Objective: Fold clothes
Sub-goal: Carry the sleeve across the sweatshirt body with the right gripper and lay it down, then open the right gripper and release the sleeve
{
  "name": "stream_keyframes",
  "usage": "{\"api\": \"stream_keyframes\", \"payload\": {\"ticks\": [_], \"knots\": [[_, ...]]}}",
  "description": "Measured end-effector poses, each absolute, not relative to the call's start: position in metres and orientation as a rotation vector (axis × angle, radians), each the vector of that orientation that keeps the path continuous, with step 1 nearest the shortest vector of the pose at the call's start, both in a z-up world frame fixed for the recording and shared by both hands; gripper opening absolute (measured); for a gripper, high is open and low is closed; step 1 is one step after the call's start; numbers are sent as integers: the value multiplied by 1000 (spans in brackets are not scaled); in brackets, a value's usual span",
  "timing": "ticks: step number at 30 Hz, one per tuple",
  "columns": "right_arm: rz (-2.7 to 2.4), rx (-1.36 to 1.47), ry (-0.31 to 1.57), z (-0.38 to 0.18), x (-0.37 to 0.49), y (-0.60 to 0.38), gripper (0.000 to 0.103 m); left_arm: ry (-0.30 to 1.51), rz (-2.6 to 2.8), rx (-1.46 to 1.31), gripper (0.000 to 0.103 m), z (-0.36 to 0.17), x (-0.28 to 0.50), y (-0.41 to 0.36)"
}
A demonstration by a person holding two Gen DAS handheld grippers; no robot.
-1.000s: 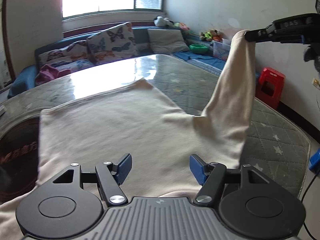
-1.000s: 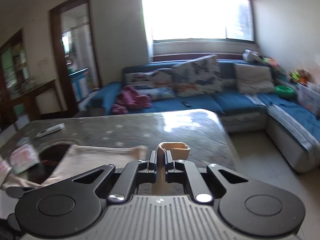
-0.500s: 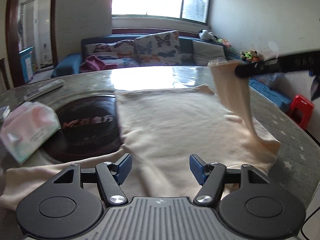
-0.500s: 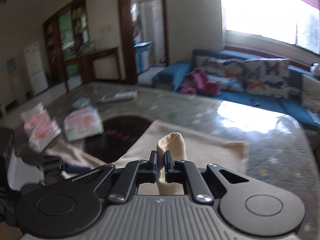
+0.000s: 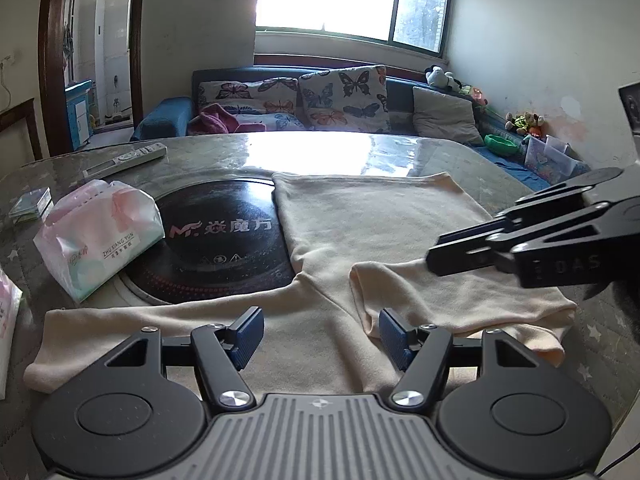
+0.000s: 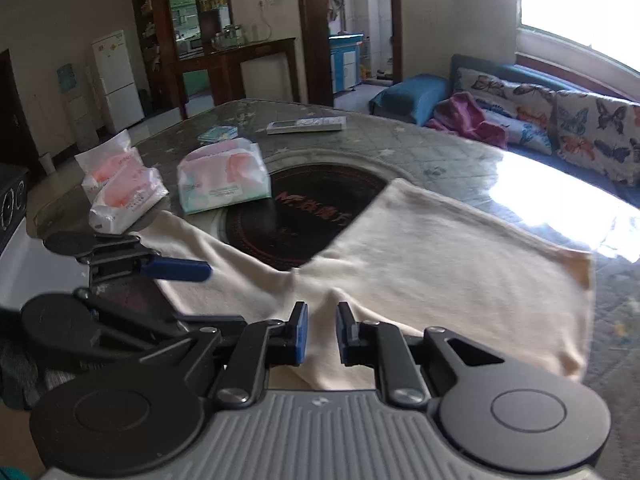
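A cream long-sleeved top (image 5: 380,220) lies flat on the table (image 5: 448,152), its hem toward the sofa. One sleeve (image 5: 460,300) is folded across the body, with its cuff near the middle. The other sleeve (image 5: 140,328) stretches out to the left. My right gripper (image 6: 322,332) hangs low over the folded sleeve and its jaws are opening. Cloth shows in the narrow gap, and the pads no longer pinch it. In the left wrist view the right gripper (image 5: 434,258) reaches in from the right. My left gripper (image 5: 320,332) is open over the top's shoulder area, holding nothing.
A round black cooktop (image 5: 216,240) is set into the table, partly under the top. Tissue packs (image 5: 96,236) (image 6: 120,188) and a white remote (image 5: 124,158) lie to the left. A blue sofa (image 5: 320,100) with butterfly cushions stands beyond the far edge.
The right gripper carried the raised sleeve down and across the top, laid it on the body, and its jaws parted. The left gripper swung left, so the cooktop and tissue pack came into view.
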State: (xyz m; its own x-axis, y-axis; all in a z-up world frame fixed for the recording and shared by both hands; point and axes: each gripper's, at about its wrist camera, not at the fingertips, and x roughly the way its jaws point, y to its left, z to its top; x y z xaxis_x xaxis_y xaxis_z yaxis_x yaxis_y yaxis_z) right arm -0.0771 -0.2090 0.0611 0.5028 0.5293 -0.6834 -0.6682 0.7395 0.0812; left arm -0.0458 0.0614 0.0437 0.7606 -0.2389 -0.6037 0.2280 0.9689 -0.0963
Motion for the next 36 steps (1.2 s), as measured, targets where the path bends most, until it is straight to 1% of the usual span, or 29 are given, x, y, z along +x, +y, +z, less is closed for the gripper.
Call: {"api": "stream_keyframes", "payload": {"ticks": [4,5,8,9,13,15,17,18,19,23,26,30,36], "knots": [[652,-226,760,64,-81,-246,15,638,-300,-15,66,48,-45,50],[622,-224,772,61,-82,-260,15,632,-314,-12,64,50,-43,45],[562,-212,807,52,-83,-288,15,621,-359,-4,55,52,-38,30],[545,-205,819,47,-84,-297,15,618,-373,-1,50,52,-36,25],[497,-181,855,28,-86,-322,15,618,-437,11,44,49,-25,3],[494,-165,868,20,-86,-329,15,625,-462,16,39,45,-19,-7],[498,-153,873,16,-86,-332,15,647,-480,17,38,37,-13,-16],[503,-151,869,17,-87,-333,15,659,-483,18,34,34,-9,-18],[506,-147,863,19,-86,-335,15,670,-481,22,32,30,-7,-20],[502,-140,806,33,-75,-336,15,698,-458,33,32,21,-1,-20],[484,-125,783,34,-56,-336,15,709,-426,37,29,19,1,-16],[478,-114,808,24,-34,-334,15,730,-369,42,29,16,4,-6],[488,-143,789,23,-33,-328,15,693,-360,22,29,31,-2,4]]}}
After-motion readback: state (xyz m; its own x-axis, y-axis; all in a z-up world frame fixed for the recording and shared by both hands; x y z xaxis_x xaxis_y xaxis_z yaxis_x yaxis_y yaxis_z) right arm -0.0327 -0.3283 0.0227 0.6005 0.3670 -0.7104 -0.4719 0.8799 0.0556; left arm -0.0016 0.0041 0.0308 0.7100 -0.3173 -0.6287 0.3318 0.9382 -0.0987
